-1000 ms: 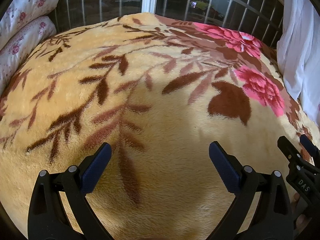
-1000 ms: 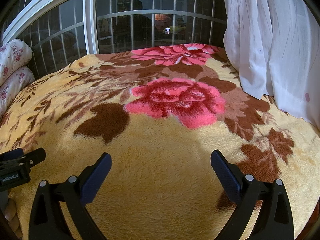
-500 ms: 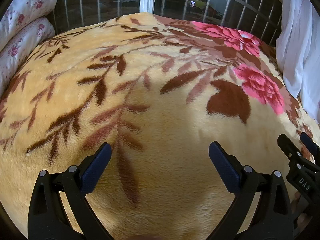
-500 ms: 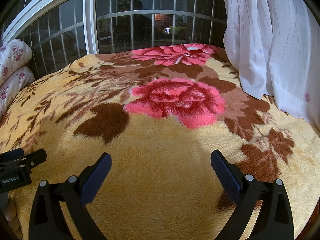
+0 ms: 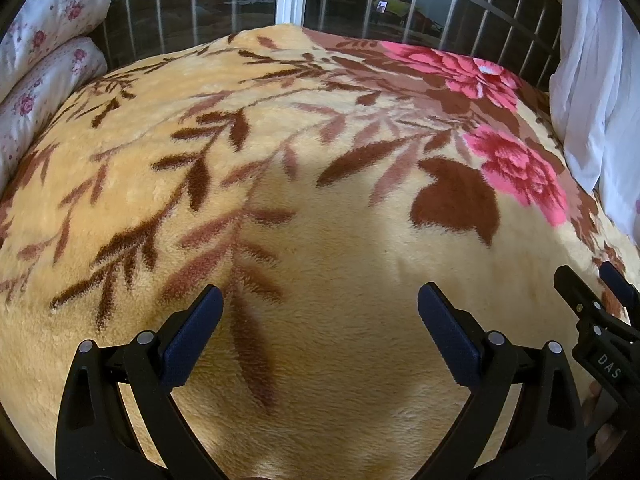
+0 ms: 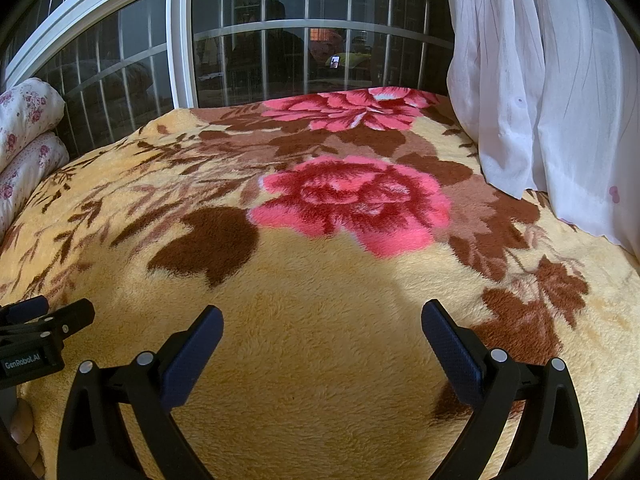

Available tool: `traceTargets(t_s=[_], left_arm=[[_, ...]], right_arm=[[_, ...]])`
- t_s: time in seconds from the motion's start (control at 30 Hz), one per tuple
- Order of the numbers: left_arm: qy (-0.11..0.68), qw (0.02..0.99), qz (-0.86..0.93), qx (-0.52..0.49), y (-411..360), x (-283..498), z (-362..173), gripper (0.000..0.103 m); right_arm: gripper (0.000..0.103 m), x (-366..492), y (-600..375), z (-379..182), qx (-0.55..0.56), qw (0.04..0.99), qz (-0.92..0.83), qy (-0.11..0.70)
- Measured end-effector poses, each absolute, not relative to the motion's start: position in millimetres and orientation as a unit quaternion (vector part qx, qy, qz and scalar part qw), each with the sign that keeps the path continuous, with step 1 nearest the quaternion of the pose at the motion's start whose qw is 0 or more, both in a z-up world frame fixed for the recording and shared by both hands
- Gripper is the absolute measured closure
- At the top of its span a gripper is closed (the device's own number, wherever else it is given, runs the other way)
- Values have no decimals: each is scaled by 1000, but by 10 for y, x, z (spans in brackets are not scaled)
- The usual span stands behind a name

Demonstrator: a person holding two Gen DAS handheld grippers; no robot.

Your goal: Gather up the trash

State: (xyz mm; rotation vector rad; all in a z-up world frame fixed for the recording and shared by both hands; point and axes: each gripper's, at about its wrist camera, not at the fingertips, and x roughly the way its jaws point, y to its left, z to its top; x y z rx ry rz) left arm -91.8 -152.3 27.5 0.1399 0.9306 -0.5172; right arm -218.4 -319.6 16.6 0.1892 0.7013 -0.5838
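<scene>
Trash: none in either view, whereabouts unknown. Blanket (image 5: 320,240) bare of litter. Left gripper (image 5: 320,320) and right gripper (image 6: 322,328) both spread wide, empty, above it. Collecting apparently not begun.

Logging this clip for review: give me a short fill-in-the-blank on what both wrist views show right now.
1. Both the left gripper and the right gripper are ____.
2. The big flowers on the blanket are ____.
3. The white curtain hangs on the ____ side.
4. Trash visible on the blanket: ____.

Answers: open; pink; right; none
</scene>
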Motion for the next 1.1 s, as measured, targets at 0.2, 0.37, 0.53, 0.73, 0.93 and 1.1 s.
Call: traceTargets(t_s=[0.2, 0.37, 0.53, 0.73, 0.93, 1.1], left_arm=[[411, 875, -248, 69, -1511, -978, 336, 8], [399, 879, -242, 93, -1549, -1002, 359, 8], [392, 883, -241, 96, -1535, -1007, 370, 8], [386, 885, -239, 102, -1550, -1022, 376, 8], [400, 879, -233, 115, -1581, -1036, 341, 8], [398, 878, -238, 117, -1571, -1037, 342, 8]], right_arm=[[5, -2187, -3194, 164, 91, 893, -281, 338], [5, -2191, -3192, 160, 91, 893, -281, 338], [5, -2186, -3193, 161, 91, 893, -281, 338], [5, -2186, -3196, 164, 91, 894, -281, 338], [5, -2188, -3198, 164, 91, 894, -280, 338], [5, -2186, -3199, 165, 91, 894, -280, 339]])
